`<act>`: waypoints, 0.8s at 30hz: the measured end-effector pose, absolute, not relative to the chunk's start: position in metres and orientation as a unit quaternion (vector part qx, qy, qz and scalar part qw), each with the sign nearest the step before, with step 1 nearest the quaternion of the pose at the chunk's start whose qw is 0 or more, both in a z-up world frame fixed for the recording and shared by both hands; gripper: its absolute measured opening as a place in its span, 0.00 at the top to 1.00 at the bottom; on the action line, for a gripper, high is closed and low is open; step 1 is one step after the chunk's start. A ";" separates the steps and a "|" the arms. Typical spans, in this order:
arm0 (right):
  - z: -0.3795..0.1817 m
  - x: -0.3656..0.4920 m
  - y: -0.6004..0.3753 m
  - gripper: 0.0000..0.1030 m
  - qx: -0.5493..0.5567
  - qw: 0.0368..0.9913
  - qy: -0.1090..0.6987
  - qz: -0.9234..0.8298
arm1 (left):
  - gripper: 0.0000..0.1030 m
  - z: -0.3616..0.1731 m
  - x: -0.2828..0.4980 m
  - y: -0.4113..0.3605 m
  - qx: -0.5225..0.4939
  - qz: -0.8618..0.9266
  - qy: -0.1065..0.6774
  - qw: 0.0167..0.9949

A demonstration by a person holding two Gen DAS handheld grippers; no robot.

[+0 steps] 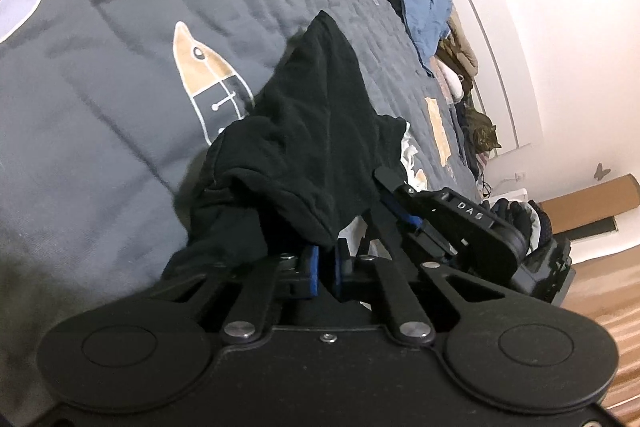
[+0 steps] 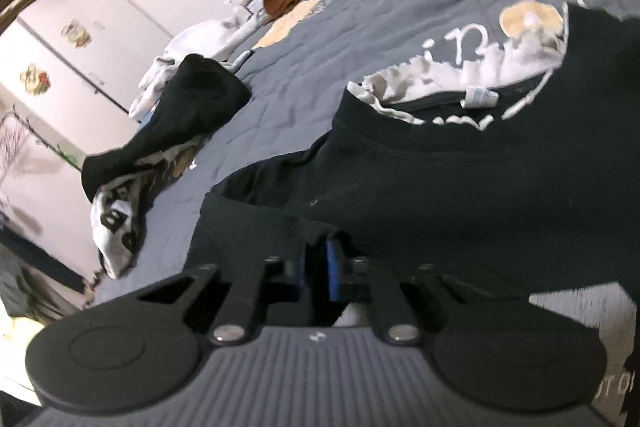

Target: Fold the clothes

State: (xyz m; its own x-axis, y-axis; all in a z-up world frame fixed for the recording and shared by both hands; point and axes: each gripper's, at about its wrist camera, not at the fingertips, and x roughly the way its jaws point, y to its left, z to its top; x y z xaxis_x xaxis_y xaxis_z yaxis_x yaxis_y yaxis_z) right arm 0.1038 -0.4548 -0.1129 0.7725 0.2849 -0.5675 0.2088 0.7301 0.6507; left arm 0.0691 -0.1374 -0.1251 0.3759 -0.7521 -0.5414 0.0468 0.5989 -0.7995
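Holding a black T-shirt between both grippers above the grey quilt; I judge this a carry or spread stage of a fold, though which fold line I cannot tell from here. Left gripper: blue pads nearly together with a bunch of black cloth caught between them, so I read it as clamped on the shirt, the fabric draping forward and up from the fingertips. Right gripper: pads close, black cloth running in between them, clamped on the shirt too; the collar with its white label lies ahead and to the right of the fingers. In the left wrist view the right gripper sits just to the right of the left one, close by. Notes for doing this well: keep both grips on single, matching edges rather than bunched wads; the left one looks bunched, so the fold may come out skewed. Draw the two grippers apart to tension the cloth before laying it down. Keep clear of the clothes heap far ahead and the dark garment ahead-left.
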 end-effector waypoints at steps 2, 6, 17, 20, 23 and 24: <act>-0.105 0.098 -0.456 0.95 0.375 0.871 0.316 0.025 | 0.93 -0.119 0.067 -0.138 -0.352 -0.272 0.485 0.753; -0.085 0.085 -0.465 0.96 0.386 0.880 0.276 0.016 | 0.93 -0.116 0.060 -0.138 -0.346 -0.279 0.489 0.751; -0.095 0.084 -0.482 0.96 0.382 0.875 0.295 -0.032 | 0.93 -0.116 0.049 -0.127 -0.354 -0.275 0.496 0.744; -0.096 0.080 -0.482 0.96 0.376 0.876 0.298 -0.032 | 0.92 -0.121 0.058 -0.115 -0.378 -0.253 0.493 0.742; -0.097 0.079 -0.481 0.96 0.377 0.876 0.300 -0.027 | 0.92 -0.128 0.065 -0.106 -0.399 -0.227 0.493 0.739; -0.096 0.079 -0.480 0.96 0.376 0.876 0.301 -0.025 | 0.91 -0.131 0.067 -0.103 -0.412 -0.222 0.491 0.735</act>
